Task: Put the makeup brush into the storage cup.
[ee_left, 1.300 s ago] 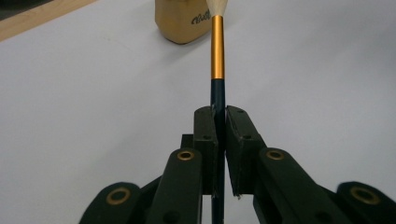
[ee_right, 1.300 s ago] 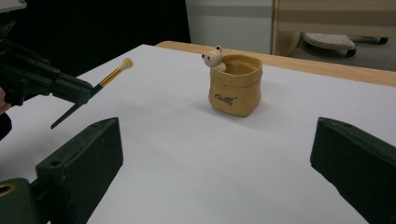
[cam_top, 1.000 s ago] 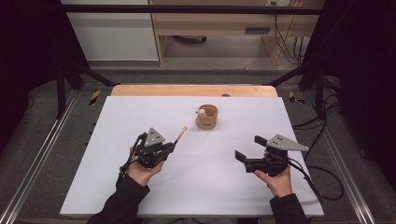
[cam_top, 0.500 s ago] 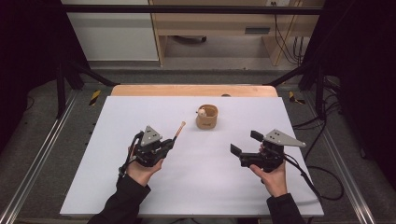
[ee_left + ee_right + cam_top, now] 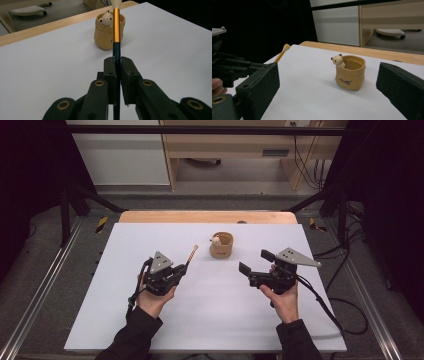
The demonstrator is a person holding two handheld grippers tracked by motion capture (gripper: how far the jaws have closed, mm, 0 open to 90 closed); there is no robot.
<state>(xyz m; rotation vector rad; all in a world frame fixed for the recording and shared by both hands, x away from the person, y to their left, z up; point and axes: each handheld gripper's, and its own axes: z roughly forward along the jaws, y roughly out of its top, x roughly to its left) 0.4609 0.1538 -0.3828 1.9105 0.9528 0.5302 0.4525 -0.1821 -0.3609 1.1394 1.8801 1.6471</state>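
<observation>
On the white table (image 5: 150,320), items run from large to small. The right gripper (image 5: 256,263) hovers with jaws spread wide and empty, aimed at the pot (image 5: 221,245), probably to steady it. The left gripper (image 5: 183,268) is pinched tight on the brush (image 5: 116,37), holding its dark handle so the gold ferrule and pale bristles point toward the pot, a grip that suits dropping it in. The pot, a tan sack-shaped holder with a small bear (image 5: 336,60) at its rim, stands upright mid-table, apart from both grippers.
</observation>
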